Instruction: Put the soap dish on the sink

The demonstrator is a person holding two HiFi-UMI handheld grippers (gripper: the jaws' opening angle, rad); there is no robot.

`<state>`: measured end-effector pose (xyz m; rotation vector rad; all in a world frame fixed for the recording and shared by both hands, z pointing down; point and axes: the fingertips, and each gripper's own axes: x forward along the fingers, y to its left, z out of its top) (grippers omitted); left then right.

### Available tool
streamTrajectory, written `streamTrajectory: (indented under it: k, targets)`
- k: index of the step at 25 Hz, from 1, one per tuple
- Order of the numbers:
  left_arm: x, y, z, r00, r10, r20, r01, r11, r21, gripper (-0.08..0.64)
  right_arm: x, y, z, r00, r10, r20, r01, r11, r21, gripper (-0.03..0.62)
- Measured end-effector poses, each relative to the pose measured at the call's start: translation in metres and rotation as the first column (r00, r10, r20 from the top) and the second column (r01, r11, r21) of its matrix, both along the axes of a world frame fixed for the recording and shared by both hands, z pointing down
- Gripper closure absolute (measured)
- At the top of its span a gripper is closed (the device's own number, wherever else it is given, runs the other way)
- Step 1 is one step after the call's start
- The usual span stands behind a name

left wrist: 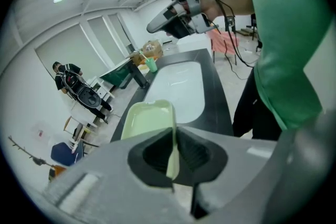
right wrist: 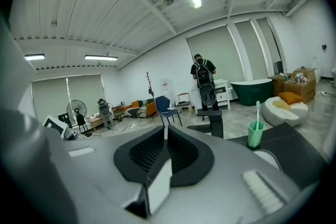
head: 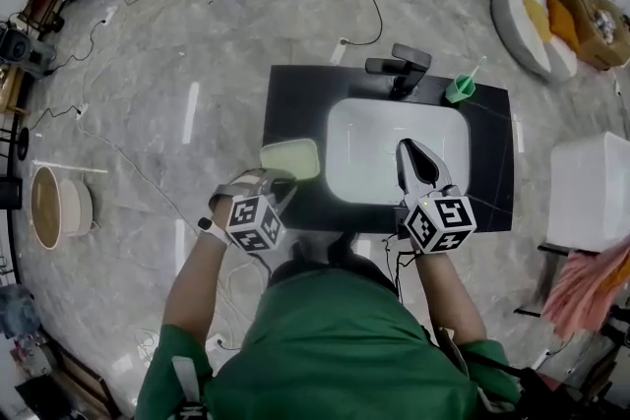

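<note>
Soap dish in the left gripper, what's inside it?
The pale green rectangular soap dish looks empty, its floor bare. The left gripper, clamped on its near rim, covers that edge.

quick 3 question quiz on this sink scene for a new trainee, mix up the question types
1. True or false: the left gripper has its fingers shut on the rim of the pale green soap dish.
2. Multiple choice: where does the green cup stand?
A) on the floor
B) on the black counter, beside the faucet
C) in the soap dish
3. Fill in: in the head view, the right gripper, fingers together and empty, shows over the white ____.

Key: 1 true; 2 B; 3 basin.
</note>
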<state>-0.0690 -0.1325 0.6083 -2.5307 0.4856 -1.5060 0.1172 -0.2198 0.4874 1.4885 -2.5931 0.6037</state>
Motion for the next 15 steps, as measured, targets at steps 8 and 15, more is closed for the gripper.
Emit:
streamTrajectory:
  k: [8,15]
  targets:
    - [0.020,-0.041,0.010,0.999,-0.005,0.051,0.006,1.000,-0.020,0.537,0.024,-0.036,0.007,0.999,-0.013,0.043,0.014,1.000,-0.028,0.571]
    - [0.014,-0.075,0.041,0.997,0.042,0.065,-0.042,0.999,-0.009,0.537,0.042,-0.057,0.022,0.997,0.065,0.046,-0.062,0.995,-0.073,0.571]
